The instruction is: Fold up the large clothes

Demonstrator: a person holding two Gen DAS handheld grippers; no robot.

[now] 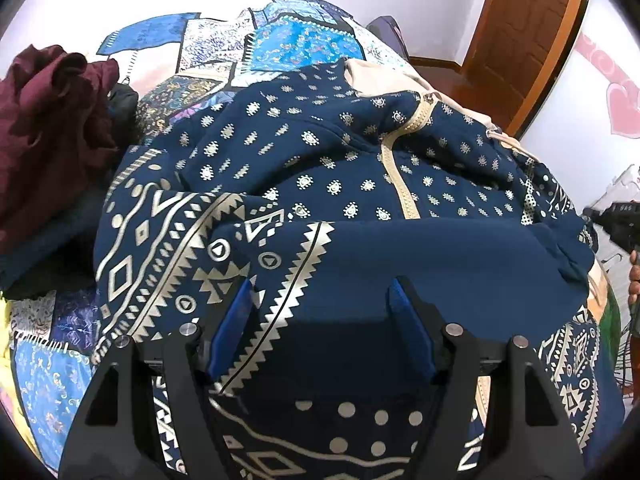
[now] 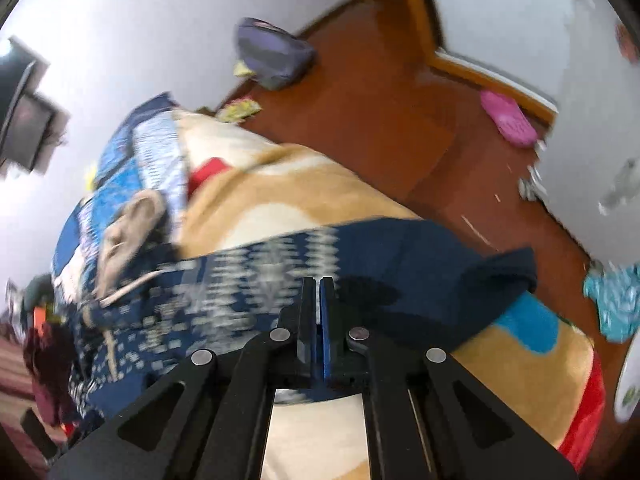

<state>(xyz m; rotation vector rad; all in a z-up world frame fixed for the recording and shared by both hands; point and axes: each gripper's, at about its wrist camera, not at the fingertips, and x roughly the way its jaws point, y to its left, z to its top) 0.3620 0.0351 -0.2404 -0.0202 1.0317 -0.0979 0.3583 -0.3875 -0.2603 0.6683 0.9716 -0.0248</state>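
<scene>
The navy zip hoodie (image 1: 320,168) with its cream tribal print lies spread over the middle of the bed, its cream zipper (image 1: 400,168) running down the chest and its pale hood lining (image 1: 380,76) turned toward the far edge of the bed; a plain navy sleeve or fold lies across the near part of it. The left gripper (image 1: 320,300) hovers low over that fold with its blue pads (image 1: 236,312) standing apart, released, fabric showing between them but not pinched. The right gripper (image 2: 318,300) has its pads pressed together, clenched, with nothing seen between them; it hangs above the hoodie's dark edge near the right side of the bed, the view blurred. Under the hoodie lies a blue patchwork quilt (image 1: 288,40); a tan blanket (image 2: 300,184) with red and blue patches covers the right side of the bed. A heap of maroon cloth (image 1: 52,120) sits at the bed's left edge, touching the hoodie's side. Beyond the bed, on the wooden floor (image 2: 380,100), are a grey-purple bag (image 2: 272,56), a pink slipper (image 2: 508,120) and a teal garment (image 2: 612,304); a wooden door (image 1: 516,32) stands at the far right.
</scene>
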